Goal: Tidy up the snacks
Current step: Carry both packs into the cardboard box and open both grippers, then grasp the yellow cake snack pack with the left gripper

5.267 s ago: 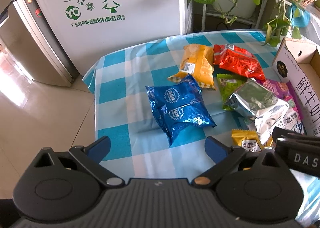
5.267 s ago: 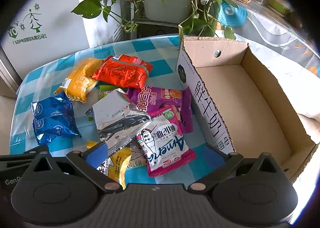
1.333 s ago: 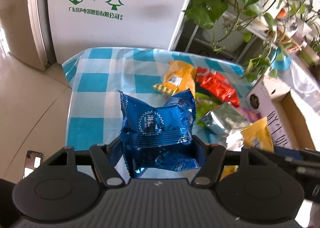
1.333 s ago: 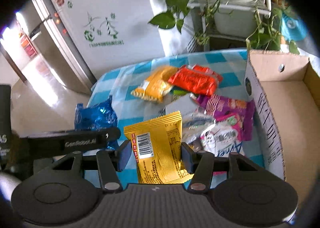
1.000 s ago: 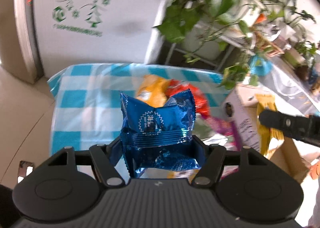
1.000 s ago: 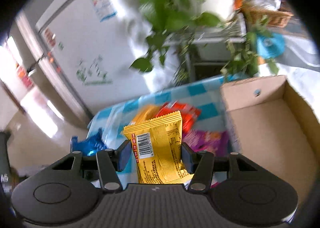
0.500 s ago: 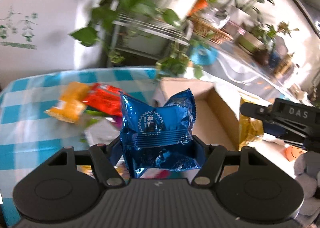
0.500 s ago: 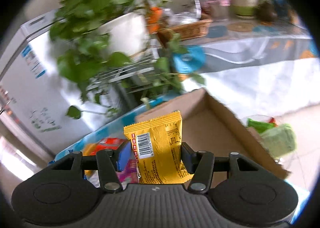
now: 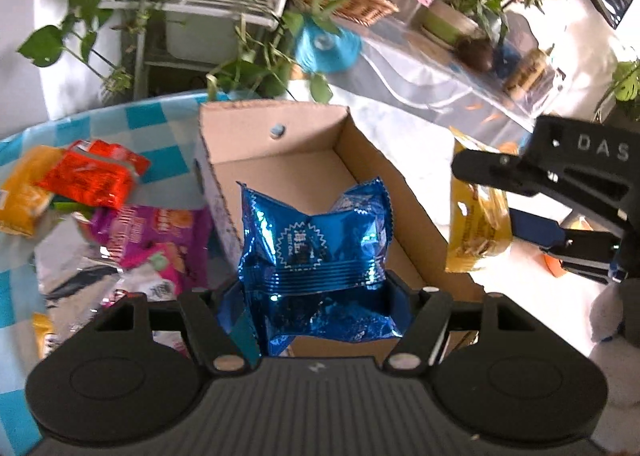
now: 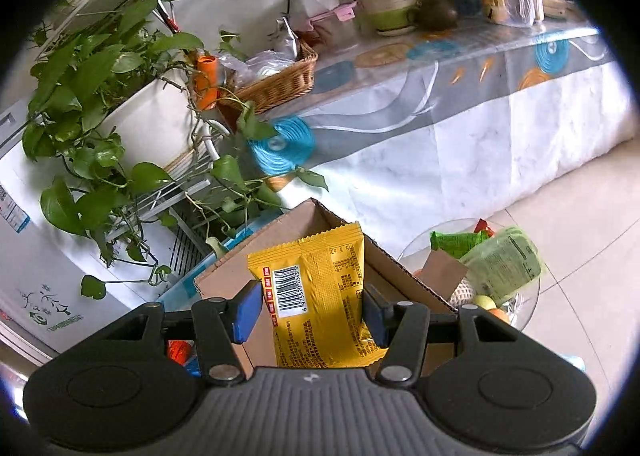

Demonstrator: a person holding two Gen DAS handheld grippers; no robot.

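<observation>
My left gripper point(image 9: 316, 308) is shut on a shiny blue snack bag point(image 9: 316, 252) and holds it above the open cardboard box point(image 9: 280, 143), whose floor looks bare. My right gripper point(image 10: 312, 314) is shut on a yellow snack packet point(image 10: 320, 296) with a barcode, held over the box's far right rim point(image 10: 224, 268). In the left wrist view the right gripper point(image 9: 532, 228) and its yellow packet point(image 9: 478, 223) show to the right of the box. Several loose snack bags lie left of the box: orange point(image 9: 24, 191), red point(image 9: 94, 177), purple point(image 9: 156, 232).
The box stands on a blue-and-white checked tablecloth point(image 9: 160, 115). Trailing green plants on a white rack point(image 9: 192, 7) rise behind it. A long covered counter point(image 10: 440, 127) with pots and a wicker basket point(image 10: 276, 83) runs behind. A glass bowl of fruit and packets point(image 10: 488, 272) sits on the floor to the right.
Both grippers picked up their snacks from the table earlier and swung right. Over the last second they moved on over the cardboard box, with the right gripper now past its right side.
</observation>
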